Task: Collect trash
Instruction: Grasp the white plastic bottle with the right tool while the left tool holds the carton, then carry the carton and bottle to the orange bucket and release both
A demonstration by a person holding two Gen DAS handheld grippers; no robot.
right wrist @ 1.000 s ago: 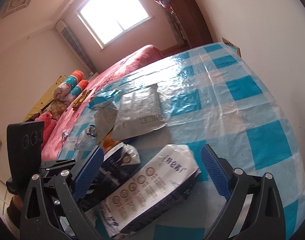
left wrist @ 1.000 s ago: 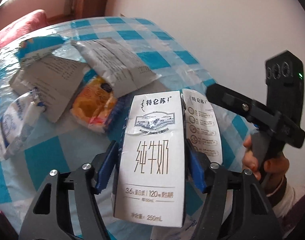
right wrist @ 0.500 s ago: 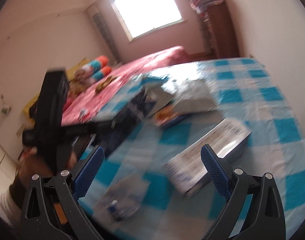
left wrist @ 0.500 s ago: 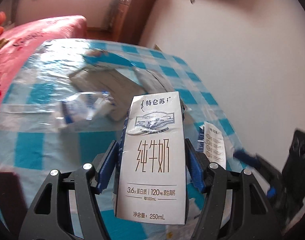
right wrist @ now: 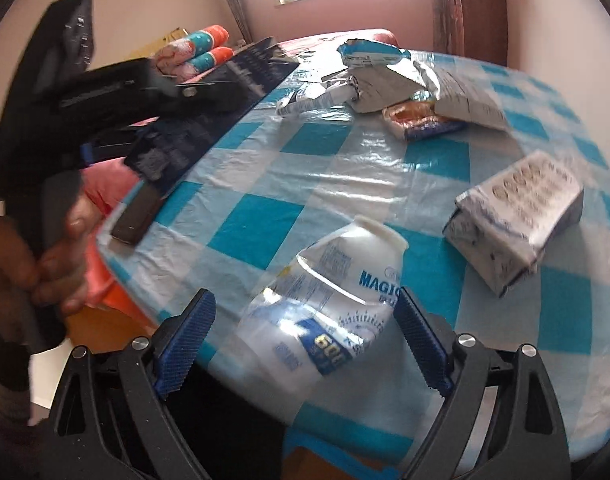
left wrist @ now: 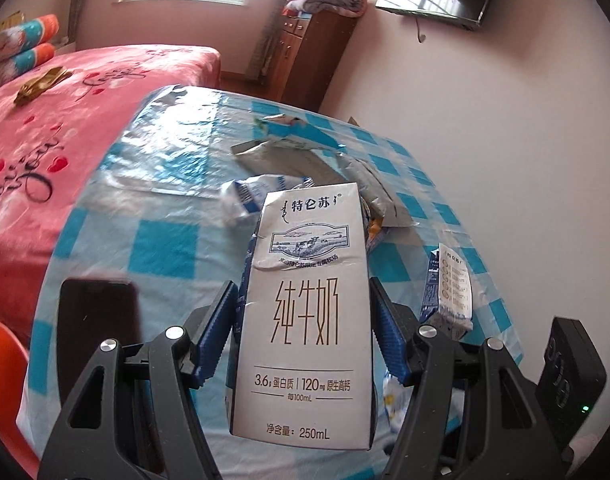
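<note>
A white 250 mL milk carton (left wrist: pixel 305 300) stands upright between the blue pads of my left gripper (left wrist: pixel 301 320), which is shut on it above the chequered table (left wrist: pixel 165 240). The right wrist view shows that carton's dark side (right wrist: pixel 209 108) held up at the left by a hand (right wrist: pixel 53 264). My right gripper (right wrist: pixel 305 312) straddles a crushed clear plastic bottle (right wrist: pixel 325 300) lying at the table's near edge. Its jaws are closing, with gaps still showing between both pads and the bottle.
A second milk carton (right wrist: pixel 517 220) lies on its side to the right. Grey wrappers (right wrist: pixel 425 92) and an orange snack packet (right wrist: pixel 417 120) are piled at the far end. A dark phone (right wrist: pixel 135 216) rests at the left table edge, beside a pink bed (left wrist: pixel 45 120).
The left gripper rose and swung left with the carton, bringing the bed and phone into view. The right gripper swept from the lying carton to the crushed bottle and its jaws narrowed slightly.
</note>
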